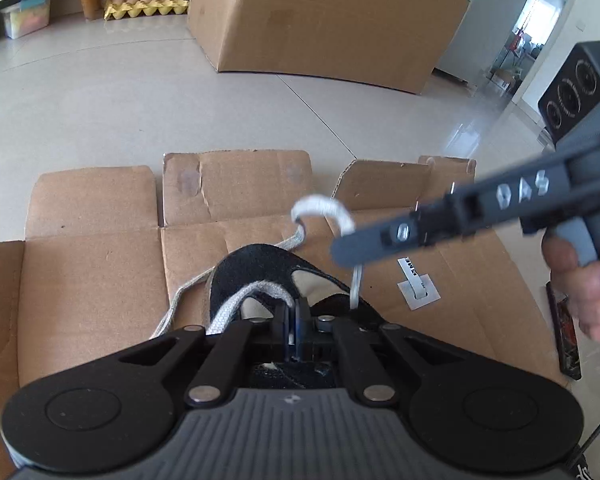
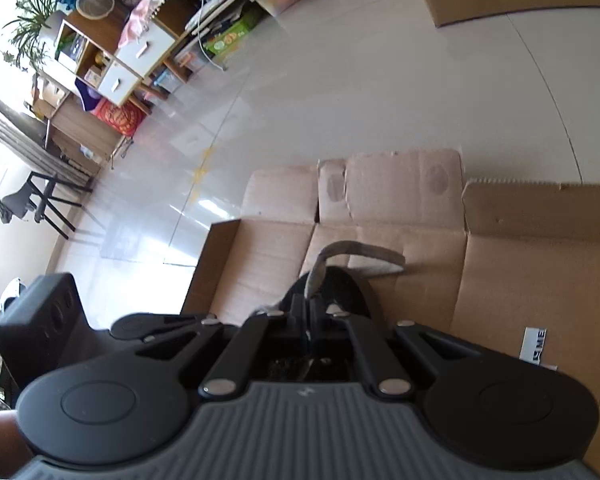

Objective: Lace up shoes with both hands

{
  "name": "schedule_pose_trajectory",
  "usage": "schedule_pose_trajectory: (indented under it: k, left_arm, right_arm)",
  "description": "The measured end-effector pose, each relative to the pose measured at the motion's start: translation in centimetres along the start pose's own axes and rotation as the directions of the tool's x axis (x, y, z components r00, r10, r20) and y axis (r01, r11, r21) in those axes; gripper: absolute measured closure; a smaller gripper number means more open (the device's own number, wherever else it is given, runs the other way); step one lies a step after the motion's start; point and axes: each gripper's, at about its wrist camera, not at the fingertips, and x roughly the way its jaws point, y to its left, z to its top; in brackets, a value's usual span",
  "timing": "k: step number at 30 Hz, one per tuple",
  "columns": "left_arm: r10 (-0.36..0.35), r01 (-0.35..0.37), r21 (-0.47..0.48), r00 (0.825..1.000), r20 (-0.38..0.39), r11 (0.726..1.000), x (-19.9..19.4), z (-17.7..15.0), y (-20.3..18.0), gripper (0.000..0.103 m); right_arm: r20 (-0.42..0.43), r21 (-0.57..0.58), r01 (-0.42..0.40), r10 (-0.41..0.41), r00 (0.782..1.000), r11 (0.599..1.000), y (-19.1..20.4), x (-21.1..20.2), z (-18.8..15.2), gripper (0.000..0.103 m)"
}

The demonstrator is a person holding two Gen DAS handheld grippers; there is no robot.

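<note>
Shoe (image 1: 260,276): we see a black shoe lying on flattened cardboard (image 1: 92,264) spread over the tiled floor (image 1: 140,92), close under both grippers so the lace holes stay in reach.
Lace (image 1: 320,210): the pale grey lace rises off the shoe in a loop, and another length trails off to the left across the cardboard.
Left gripper (image 1: 296,320): its fingers are pressed together right at the shoe's upper edge. We judge it is pinning the shoe, perhaps the lace beside it, so the shoe cannot slide while the other side pulls.
Right gripper (image 2: 310,312): clenched on a strand of lace, which stands up between the fingers and bends over. In the left view its fingers (image 1: 364,240) reach in from the right, level with the loop, keeping the strand lifted and taut.
Progress: lace already runs through part of the shoe; how many holes are filled we cannot tell.
</note>
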Motion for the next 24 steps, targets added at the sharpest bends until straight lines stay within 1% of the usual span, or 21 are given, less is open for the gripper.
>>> schedule_pose_trajectory:
  k: [5,6,9,10,11,13,16,17,19,21,22,23,24]
  left_arm:
    - [0.000,0.000,-0.008,1.000,-0.001,1.000,-0.1,-0.1,-0.1,0.101]
    - [-0.004,0.004,-0.016,1.000,0.001,1.000,-0.1,-0.2,0.0,0.101]
    - [-0.019,0.019,-0.050,1.000,0.007,0.999,-0.2,-0.1,0.4,0.101]
    - [-0.027,0.027,-0.070,1.000,0.014,0.997,-0.4,-0.1,0.6,0.101]
    - [-0.035,0.037,-0.093,0.999,0.023,0.995,-0.6,-0.2,0.8,0.101]
    - [-0.049,0.058,-0.159,0.997,0.056,0.986,-1.6,-0.1,1.7,0.101]
    - [-0.040,0.073,-0.256,0.991,0.128,0.964,-3.9,0.1,3.2,0.101]
    - [-0.034,0.079,-0.290,0.987,0.156,0.954,-4.8,0.2,3.7,0.101]
    - [-0.026,0.106,-0.365,0.976,0.217,0.925,-6.6,0.3,4.9,0.101]
    - [-0.035,0.159,-0.444,0.961,0.273,0.882,-8.0,0.3,6.0,0.101]
    - [-0.062,0.210,-0.492,0.952,0.300,0.845,-8.3,0.2,6.5,0.101]
    - [-0.088,0.261,-0.539,0.941,0.326,0.801,-8.6,0.0,7.0,0.101]
    - [-0.117,0.313,-0.598,0.932,0.343,0.738,-8.6,-0.3,7.6,0.101]
  right_arm:
    - [0.042,-0.037,0.008,-0.007,0.999,0.999,1.0,-0.6,1.6,0.101]
    - [0.042,-0.047,0.017,-0.015,0.999,0.999,1.2,-0.5,1.6,0.101]
    - [0.035,-0.026,0.043,-0.042,0.999,0.999,0.9,-0.2,1.7,0.100]
    - [0.033,-0.020,0.051,-0.051,0.998,0.998,0.8,-0.1,1.7,0.094]
    - [0.031,-0.013,0.060,-0.059,0.998,0.998,0.7,0.0,1.7,0.092]
    - [0.031,-0.007,0.076,-0.076,0.997,0.997,0.5,0.1,1.7,0.077]
    - [0.036,-0.024,0.115,-0.114,0.993,0.993,0.1,-0.2,1.1,0.068]
    - [0.037,-0.031,0.126,-0.125,0.992,0.992,0.2,-0.3,1.0,0.067]
    - [0.039,-0.044,0.148,-0.146,0.988,0.988,0.3,-0.4,0.7,0.066]
    - [0.048,-0.082,0.184,-0.180,0.982,0.980,0.9,-0.7,0.4,0.066]
    - [0.057,-0.112,0.208,-0.203,0.978,0.972,1.4,-0.8,0.1,0.066]
    - [0.087,-0.172,0.232,-0.220,0.972,0.957,2.3,-1.2,-0.3,0.066]
    - [0.104,-0.225,0.226,-0.207,0.973,0.948,3.1,-1.4,-0.6,0.066]
